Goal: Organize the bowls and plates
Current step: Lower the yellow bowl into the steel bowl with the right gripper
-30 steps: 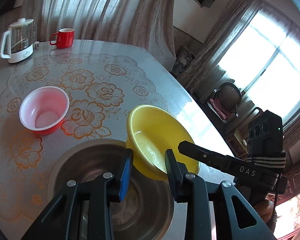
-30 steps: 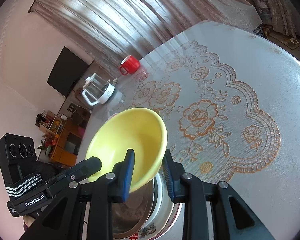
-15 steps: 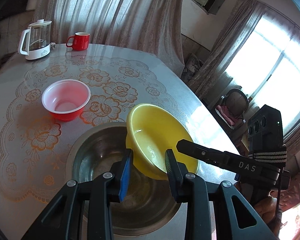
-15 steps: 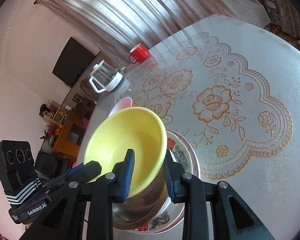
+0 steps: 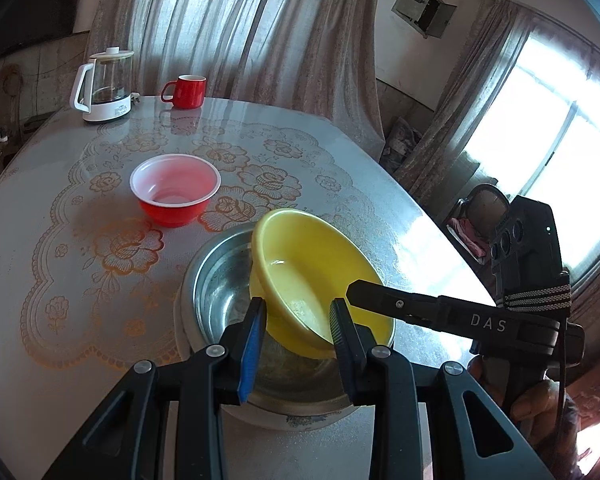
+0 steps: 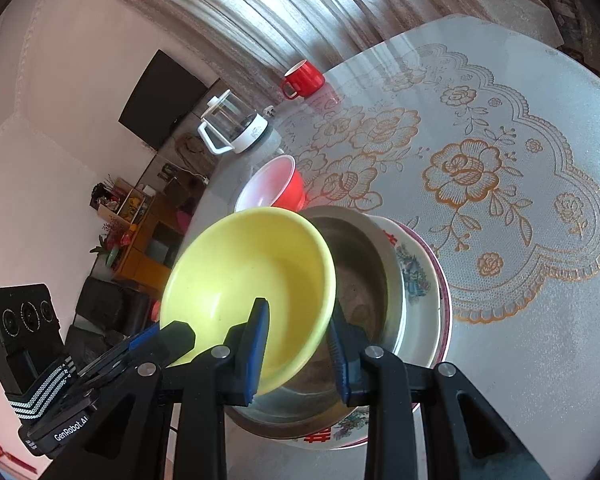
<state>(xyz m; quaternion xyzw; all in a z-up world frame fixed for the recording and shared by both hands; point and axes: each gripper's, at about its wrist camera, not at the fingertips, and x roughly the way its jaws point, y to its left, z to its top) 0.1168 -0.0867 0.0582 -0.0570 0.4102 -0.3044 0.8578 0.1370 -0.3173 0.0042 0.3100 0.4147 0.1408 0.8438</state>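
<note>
My right gripper [image 6: 298,326] is shut on the rim of a yellow bowl [image 6: 248,280] and holds it tilted over a steel bowl [image 6: 364,276]. The steel bowl sits on a patterned plate [image 6: 416,276]. In the left wrist view the yellow bowl [image 5: 312,276] hangs over the steel bowl [image 5: 216,280], with the right gripper's finger [image 5: 400,304] on its rim. My left gripper [image 5: 298,318] is open and empty, its jaws either side of the yellow bowl's underside. A red bowl with a white inside [image 5: 176,190] stands further back on the table.
A red mug [image 5: 186,91] and a glass kettle on a white base [image 5: 106,86] stand at the table's far edge. A floral lace cloth [image 6: 500,184] covers the round table. The table's right edge drops off near a chair [image 5: 484,216].
Both grippers have pulled back and up from the stack. The yellow bowl stays in the right gripper, now lower over the steel bowl. The plate under the steel bowl has come into view.
</note>
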